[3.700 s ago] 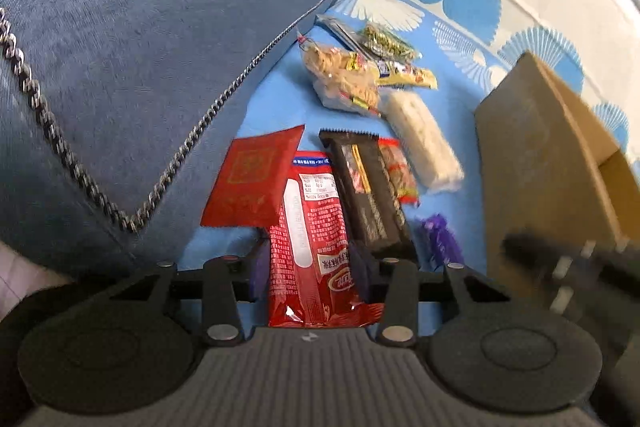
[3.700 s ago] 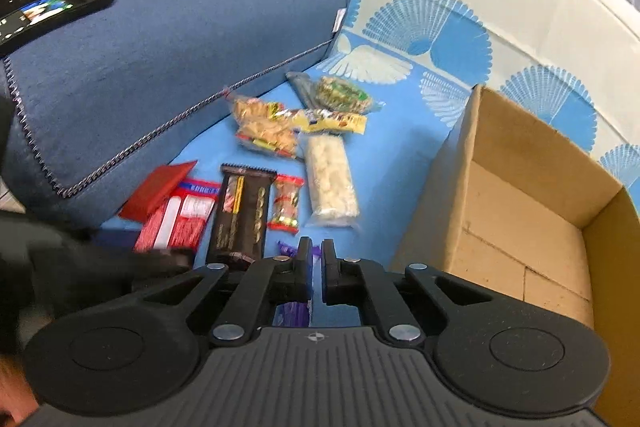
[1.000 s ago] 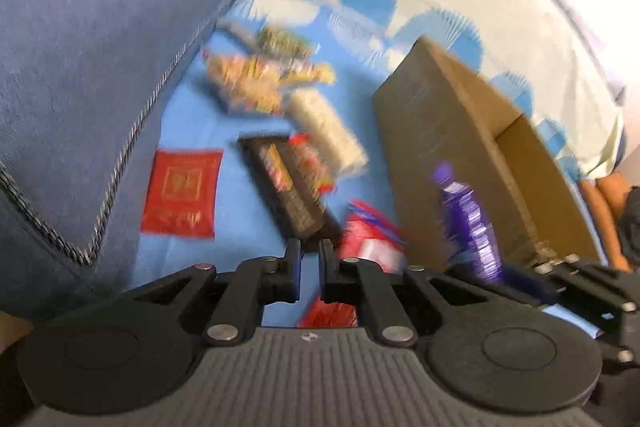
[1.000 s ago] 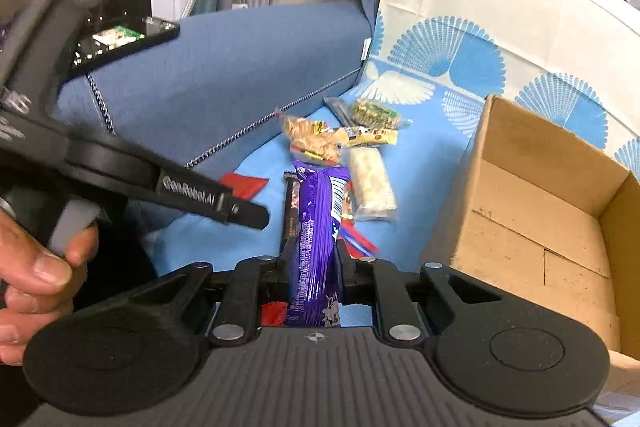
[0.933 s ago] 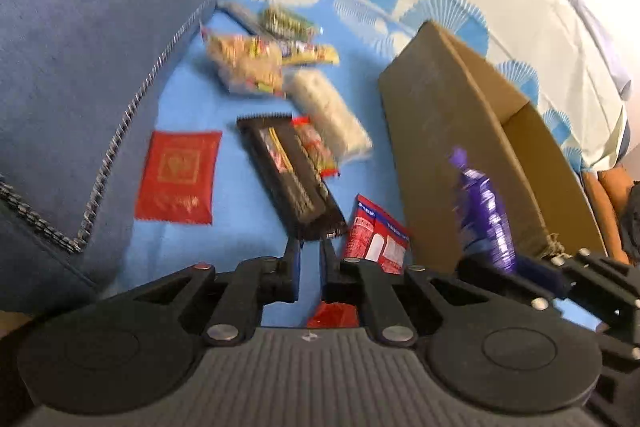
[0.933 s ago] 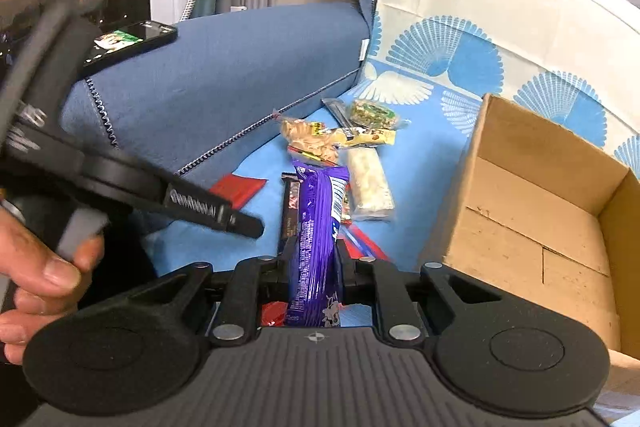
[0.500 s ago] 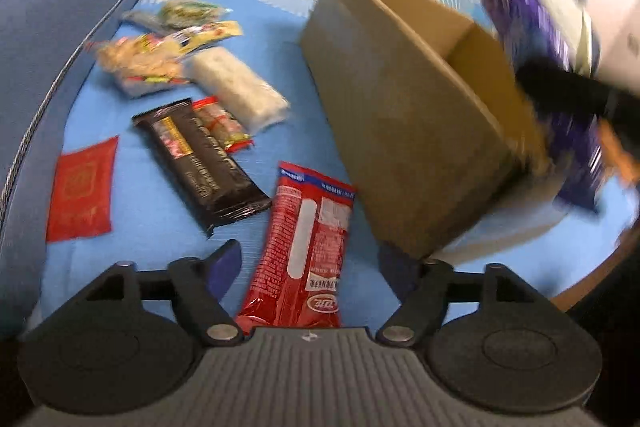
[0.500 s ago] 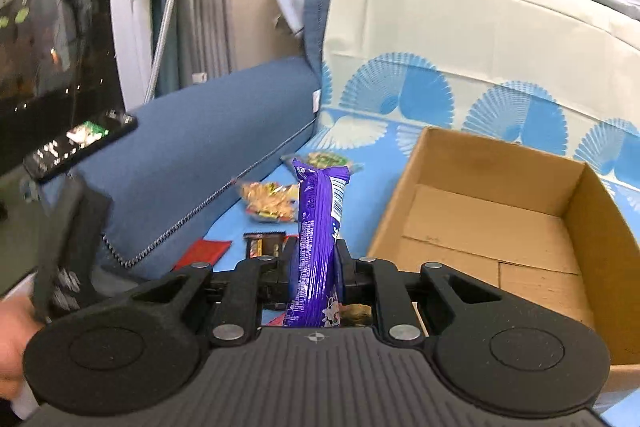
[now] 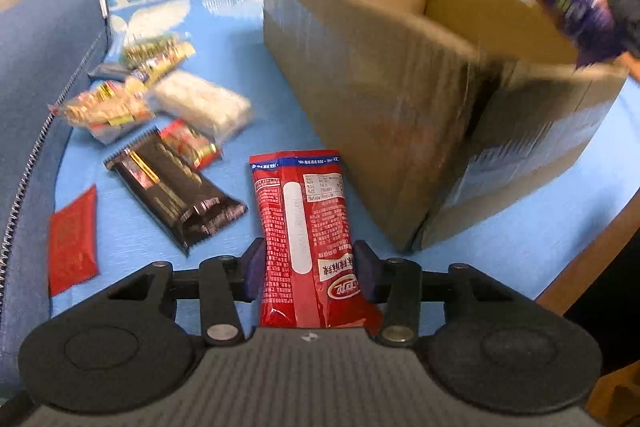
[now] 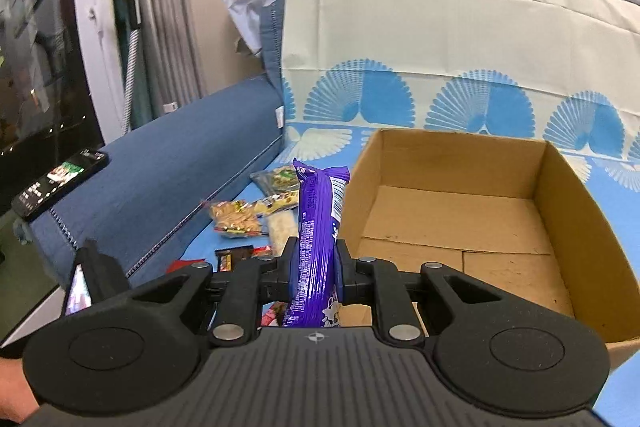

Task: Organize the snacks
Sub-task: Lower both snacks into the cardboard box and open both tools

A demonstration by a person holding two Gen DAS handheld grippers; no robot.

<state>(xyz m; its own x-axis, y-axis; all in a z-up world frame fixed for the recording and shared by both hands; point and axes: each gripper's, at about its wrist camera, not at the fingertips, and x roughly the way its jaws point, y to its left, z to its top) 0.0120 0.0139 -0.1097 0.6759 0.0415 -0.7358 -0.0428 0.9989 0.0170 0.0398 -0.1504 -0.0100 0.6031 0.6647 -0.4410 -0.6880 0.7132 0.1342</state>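
Observation:
A long red snack packet (image 9: 304,227) lies on the blue patterned cover just left of the cardboard box (image 9: 360,67). My left gripper (image 9: 308,267) straddles its near end. The jaws are closing, and the pads touch both long edges. My right gripper (image 10: 316,259) is shut on an upright purple snack packet (image 10: 316,227), raised beside the near left corner of the open box (image 10: 560,207), which shows a bare floor. In the left wrist view that purple packet (image 9: 580,7) is a blur above the box's far right.
Left of the box lie a black bar (image 9: 172,187), a small red-wrapped snack (image 9: 192,145), a white cracker pack (image 9: 204,103), a yellow snack bag (image 9: 104,111), a green pack (image 9: 156,53) and a flat red sachet (image 9: 72,243). A blue cushion (image 9: 32,87) bears a phone (image 10: 60,183).
The left jaws went from shut to wide open and have now narrowed onto the red packet. The right gripper has risen with the purple packet and swung toward the box.

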